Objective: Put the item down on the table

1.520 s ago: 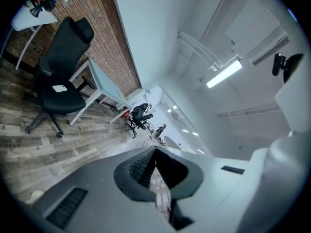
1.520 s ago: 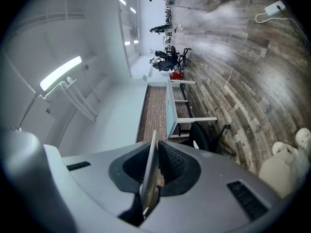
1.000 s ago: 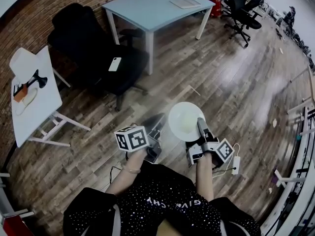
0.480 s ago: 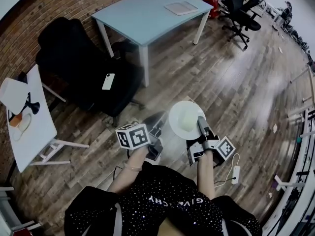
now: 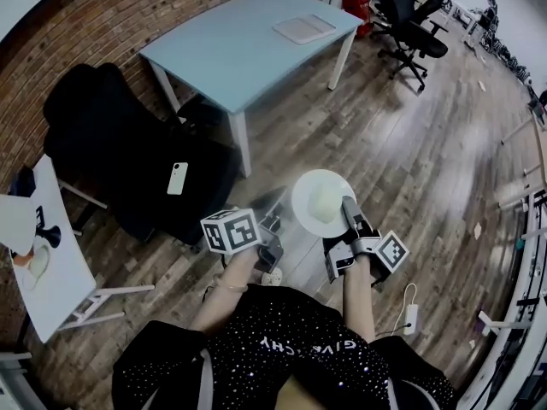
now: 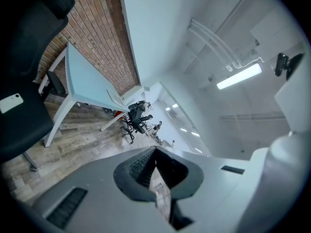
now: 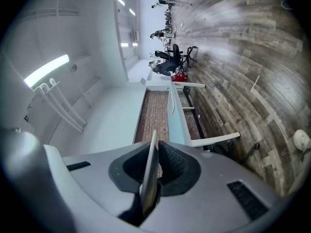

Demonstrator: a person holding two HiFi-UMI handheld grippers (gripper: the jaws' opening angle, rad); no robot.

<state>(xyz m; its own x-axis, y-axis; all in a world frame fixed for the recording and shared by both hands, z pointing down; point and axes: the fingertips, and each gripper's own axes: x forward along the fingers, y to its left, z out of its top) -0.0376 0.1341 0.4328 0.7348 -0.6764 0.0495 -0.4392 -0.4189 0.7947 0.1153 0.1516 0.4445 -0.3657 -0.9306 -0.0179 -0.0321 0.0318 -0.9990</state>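
Observation:
A round white plate point(image 5: 322, 202) hangs over the wooden floor, in front of the person's body. My right gripper point(image 5: 348, 208) is shut on its near right rim. In the right gripper view the plate point(image 7: 150, 174) shows edge-on as a thin white blade pinched between the jaws of that gripper point(image 7: 154, 168). My left gripper point(image 5: 273, 211) is just left of the plate, apart from it. In its own view its jaws point(image 6: 156, 176) stand shut with nothing in them. The light blue table point(image 5: 248, 37) stands ahead, beyond the plate.
A flat pale pad point(image 5: 303, 28) lies on the table's far end. A black chair point(image 5: 128, 156) with a white phone point(image 5: 177, 178) on its seat stands at left. A white side table point(image 5: 55, 272) is further left. Black office chairs point(image 5: 408, 15) stand behind.
The whole scene has slid left and down in the head view, with the blue table drawing nearer. Both grippers and the plate keep their places in front of the body.

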